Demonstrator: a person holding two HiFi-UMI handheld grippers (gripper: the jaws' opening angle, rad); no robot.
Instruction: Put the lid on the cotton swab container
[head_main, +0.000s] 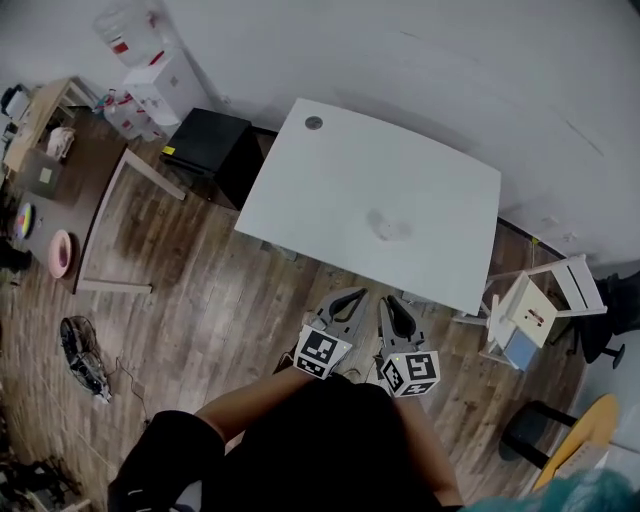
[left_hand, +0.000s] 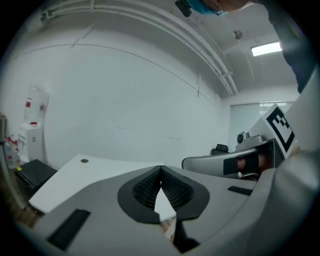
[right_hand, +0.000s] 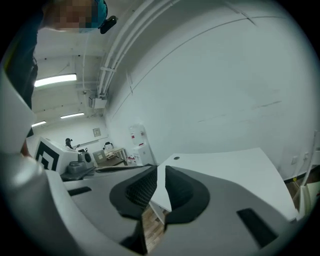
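On the white table (head_main: 330, 170) lies a faint clear thing (head_main: 388, 228), likely the cotton swab container with its lid; I cannot tell the two apart. Both grippers hang over the floor just short of the table's near edge, close to the person's body. My left gripper (head_main: 357, 293) is shut with nothing in it, and in the left gripper view its tips (left_hand: 160, 167) meet. My right gripper (head_main: 388, 300) stands beside it. Its jaws (right_hand: 159, 167) are a narrow gap apart and hold nothing. Neither gripper view shows the container.
A black cabinet (head_main: 205, 143) stands at the table's left corner, with a water dispenser (head_main: 165, 85) behind it. A white stool (head_main: 535, 310) and a yellow chair (head_main: 585, 430) sit to the right. A wooden frame (head_main: 105, 230) and a fan (head_main: 80, 350) lie on the floor at left.
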